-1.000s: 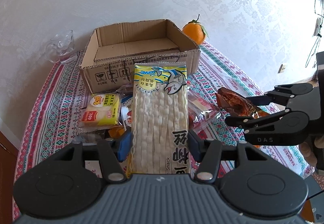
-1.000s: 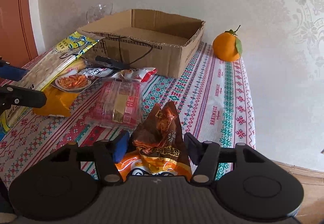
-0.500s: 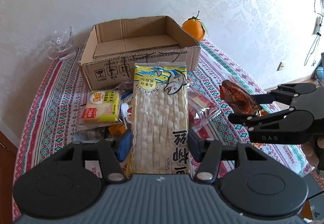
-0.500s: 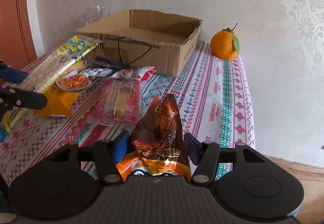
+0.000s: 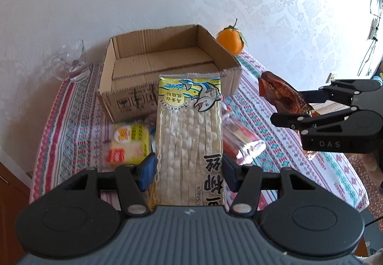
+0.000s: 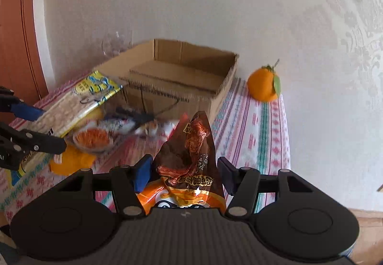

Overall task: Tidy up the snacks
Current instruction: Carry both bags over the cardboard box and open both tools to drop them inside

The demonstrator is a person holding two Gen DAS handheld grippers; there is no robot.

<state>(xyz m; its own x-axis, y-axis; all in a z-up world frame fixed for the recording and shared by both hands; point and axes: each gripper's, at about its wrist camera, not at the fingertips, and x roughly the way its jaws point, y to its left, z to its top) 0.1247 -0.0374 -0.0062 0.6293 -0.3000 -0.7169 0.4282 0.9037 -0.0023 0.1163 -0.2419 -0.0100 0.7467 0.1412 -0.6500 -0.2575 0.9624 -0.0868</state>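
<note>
My left gripper (image 5: 189, 172) is shut on a long yellow-and-white fish snack pack (image 5: 189, 130), held above the table in front of the open cardboard box (image 5: 165, 66). My right gripper (image 6: 184, 172) is shut on a brown-and-orange snack bag (image 6: 189, 157), also lifted; it shows at the right of the left wrist view (image 5: 282, 95). The box (image 6: 182, 78) looks empty. The fish pack (image 6: 79, 102) shows at the left of the right wrist view. A yellow snack packet (image 5: 128, 142) and a red clear-wrapped pack (image 5: 241, 142) lie on the table.
An orange (image 5: 231, 41) sits right of the box by the wall, also in the right wrist view (image 6: 263, 85). A glass mug (image 5: 70, 63) stands left of the box. More snack packets (image 6: 93, 140) lie on the patterned tablecloth (image 5: 71, 116). The table's right edge (image 6: 284, 145) is close.
Both grippers have risen with their packs. The box and table now sit lower in both views.
</note>
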